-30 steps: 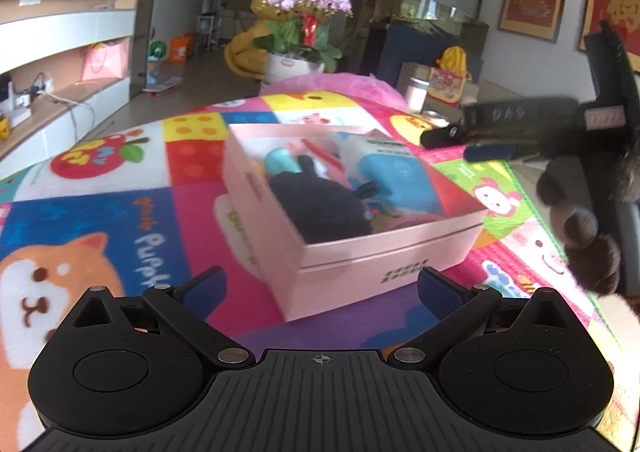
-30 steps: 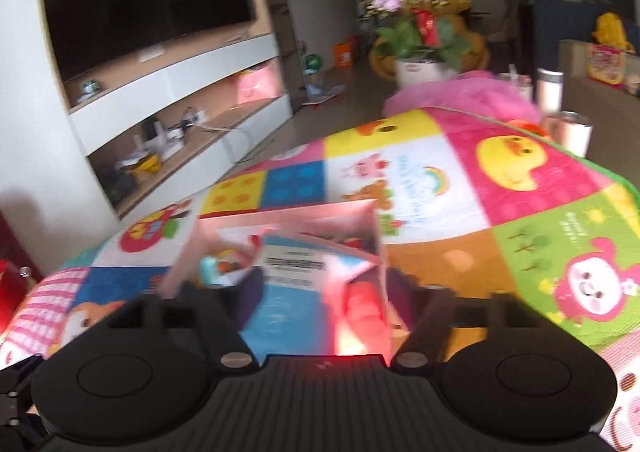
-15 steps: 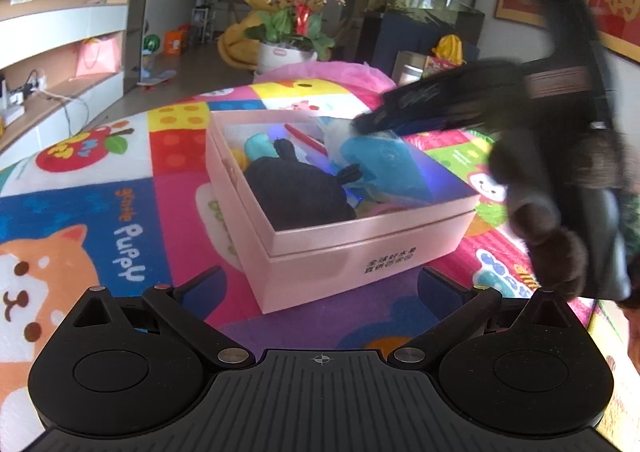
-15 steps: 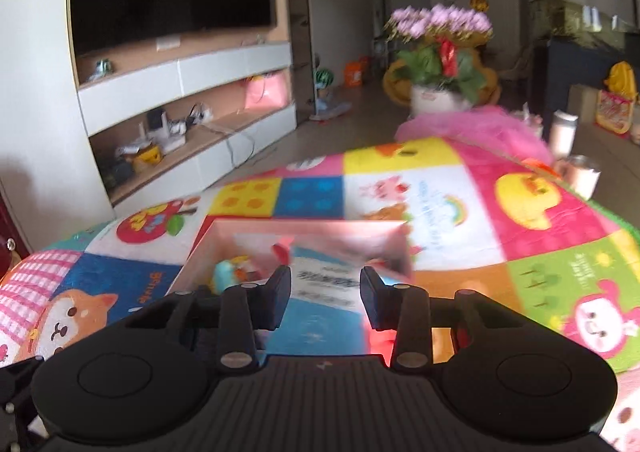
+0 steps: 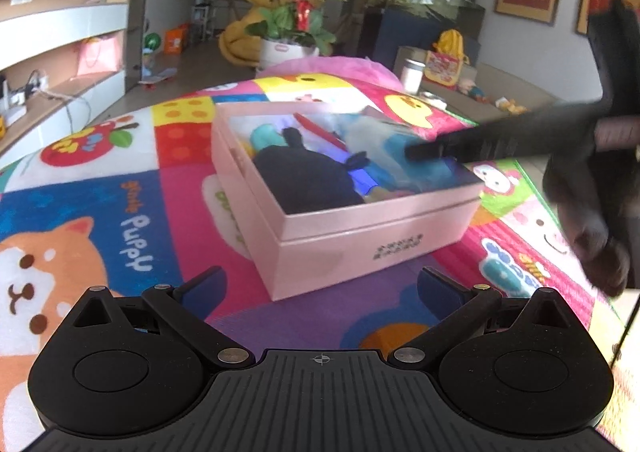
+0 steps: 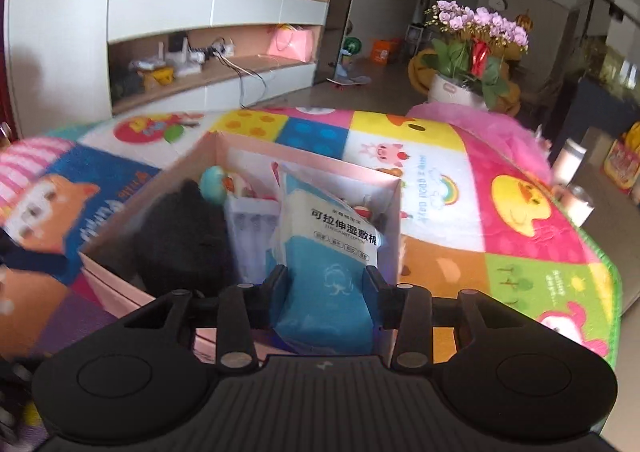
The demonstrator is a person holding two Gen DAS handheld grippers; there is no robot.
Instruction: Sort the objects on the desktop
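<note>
While reaching into pink box (image 6: 394, 220) over its near-right corner, straddles pack (image 6: 332, 236) with right gripper (image 6: 326, 284): pads touching both flanks of blue lower half, jaws opening a bit w/ pack between them. Reads as light grip, prob easing off.

Finds pack dead ahead of R fingers, leaning on box's right wall, long axis running away from tool toward far-right corner, printed end up and far. Leaves black plush (image 6: 180, 236) filling left half of box, teal bit (image 6: 214, 180) near far-left corner.

Puts R hand clearly nearer. Keeps left gripper (image 5: 320, 284) short of box's near edge, over mat (image 5: 160, 140), fingers wide apart, nothing btwn.

Vs 1 s ago frame: shows R fingers spread wide there, outside pack's width. At half-sec frame, pinched narrow just short of pack. Now sits a touch wider, hugging it. Also shows roll in R view: box and mat tilted now, level-ish at half-sec. Keeps box approx same spot in left cam, w/ R finger now a dark bar over its far-right corner.

Hinges next, prob, on straight move along pack's axis w/o snagging right wall.
</note>
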